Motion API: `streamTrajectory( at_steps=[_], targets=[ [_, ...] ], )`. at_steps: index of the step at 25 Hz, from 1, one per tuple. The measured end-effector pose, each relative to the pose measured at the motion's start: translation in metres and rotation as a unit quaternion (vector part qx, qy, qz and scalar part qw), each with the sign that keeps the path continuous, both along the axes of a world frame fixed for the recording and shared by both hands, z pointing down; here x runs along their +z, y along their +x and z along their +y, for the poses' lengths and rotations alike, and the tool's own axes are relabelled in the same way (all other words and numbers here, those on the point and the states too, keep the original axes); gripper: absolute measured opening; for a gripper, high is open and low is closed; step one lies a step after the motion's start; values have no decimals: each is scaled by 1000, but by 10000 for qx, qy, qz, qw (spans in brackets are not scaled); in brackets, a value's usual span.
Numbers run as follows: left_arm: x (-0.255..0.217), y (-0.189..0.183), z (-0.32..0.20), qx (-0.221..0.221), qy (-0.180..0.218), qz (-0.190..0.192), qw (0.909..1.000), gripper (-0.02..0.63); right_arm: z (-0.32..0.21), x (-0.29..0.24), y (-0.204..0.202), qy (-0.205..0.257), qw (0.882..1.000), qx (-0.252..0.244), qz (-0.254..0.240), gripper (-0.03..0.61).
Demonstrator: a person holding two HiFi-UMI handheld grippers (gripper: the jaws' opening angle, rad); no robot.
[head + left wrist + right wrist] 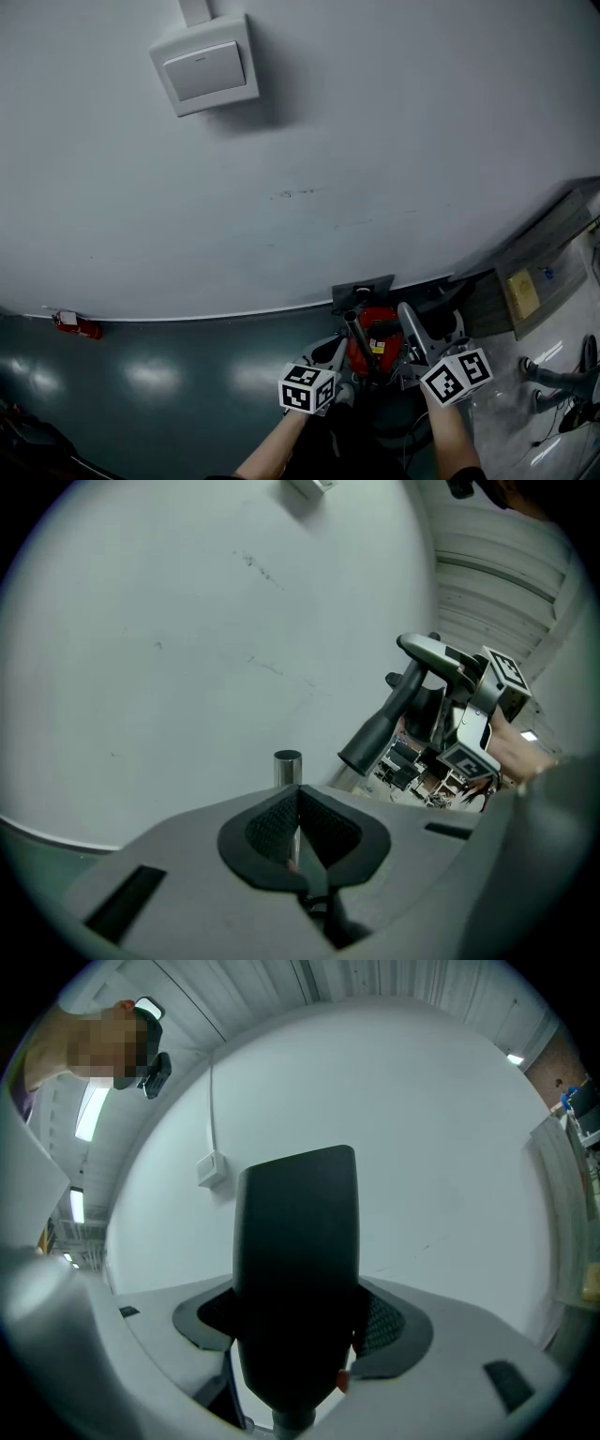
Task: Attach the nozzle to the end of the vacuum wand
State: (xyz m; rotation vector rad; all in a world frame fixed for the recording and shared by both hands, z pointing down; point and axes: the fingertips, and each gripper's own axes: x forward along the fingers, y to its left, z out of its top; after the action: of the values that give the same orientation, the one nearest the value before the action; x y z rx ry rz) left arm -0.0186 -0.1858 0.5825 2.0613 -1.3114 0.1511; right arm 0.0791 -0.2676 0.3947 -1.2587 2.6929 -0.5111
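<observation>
In the left gripper view my left gripper (298, 841) is shut on the thin metal vacuum wand (288, 766), whose open end pokes up just past the pads. In the right gripper view my right gripper (298, 1340) is shut on the black flat nozzle (296, 1269), which stands up from the jaws. From the left gripper view the nozzle (382, 726) hangs to the right of the wand's end, its round mouth pointing down towards it, a gap between them. In the head view both grippers, left (339, 358) and right (414, 354), sit low by the red vacuum body (377, 343).
A pale wall fills the view ahead, with a switch box (204, 67) high up and a socket plate (362, 288) at its foot. A small red object (77, 325) lies at the wall's base on the left. A wooden board (530, 274) leans at right, with someone's feet (553, 380) near it.
</observation>
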Motion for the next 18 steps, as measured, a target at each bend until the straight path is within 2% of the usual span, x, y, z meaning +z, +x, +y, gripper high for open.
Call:
streamTrajectory(
  at_steps=[8,13,18],
  targets=[
    [31,3,-16,-354,-101,449,9983,17,-15,1,-22,50,9997,-248,8,341],
    [41,13,-25,-426,-111,668,9968,148,-24,-2,-29,25,9995,-327,38,341],
    [53,23,-32,-401,-190,550,9975,172,-29,-4,-44,27,9988,-472,91,341]
  ],
)
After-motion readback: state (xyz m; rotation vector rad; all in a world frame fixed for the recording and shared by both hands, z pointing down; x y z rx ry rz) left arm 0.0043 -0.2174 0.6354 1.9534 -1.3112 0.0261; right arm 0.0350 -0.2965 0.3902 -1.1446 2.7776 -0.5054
